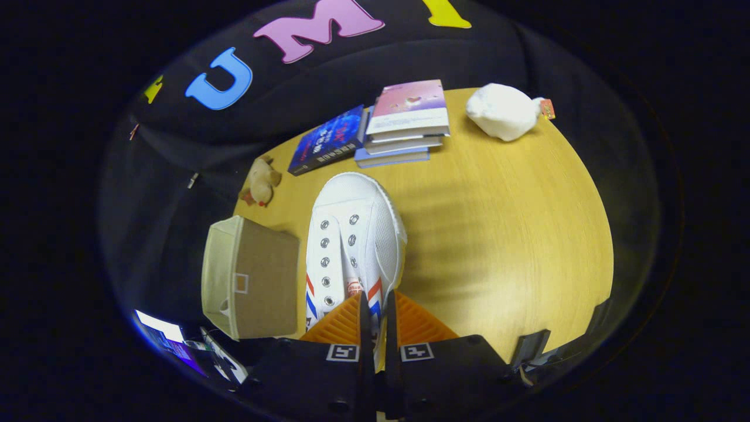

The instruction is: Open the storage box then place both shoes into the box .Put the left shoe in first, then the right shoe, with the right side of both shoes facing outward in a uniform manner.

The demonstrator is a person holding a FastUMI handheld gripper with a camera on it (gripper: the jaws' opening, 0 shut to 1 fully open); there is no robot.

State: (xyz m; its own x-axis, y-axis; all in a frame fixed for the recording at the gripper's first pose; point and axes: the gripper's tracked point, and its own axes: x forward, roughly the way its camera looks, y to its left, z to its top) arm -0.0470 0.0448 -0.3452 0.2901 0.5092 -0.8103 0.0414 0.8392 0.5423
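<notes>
We have a white shoe [354,240] pinched at its heel collar between the fingers [375,319], which are drawn nearly together on the thin wall of the shoe, so it hangs from them with its toe pointing away, above the bench [515,234]. It is a canvas lace-up without laces: two rows of metal eyelets, a white rubber toe cap, and red and blue stripes near the heel on both sides. Which shoe of the pair this is we cannot tell for sure. The storage box [252,281], a beige fabric cube, sits just to the left of the shoe near the bench's edge; whether it is open, or already holds a shoe, we cannot make out from this angle. So we judge the task to be mid-way at best, with this shoe's placing left to do. Beyond the toe lie a stack of books [404,126], a small plush toy [262,181] and a white stuffed toy [501,111].
</notes>
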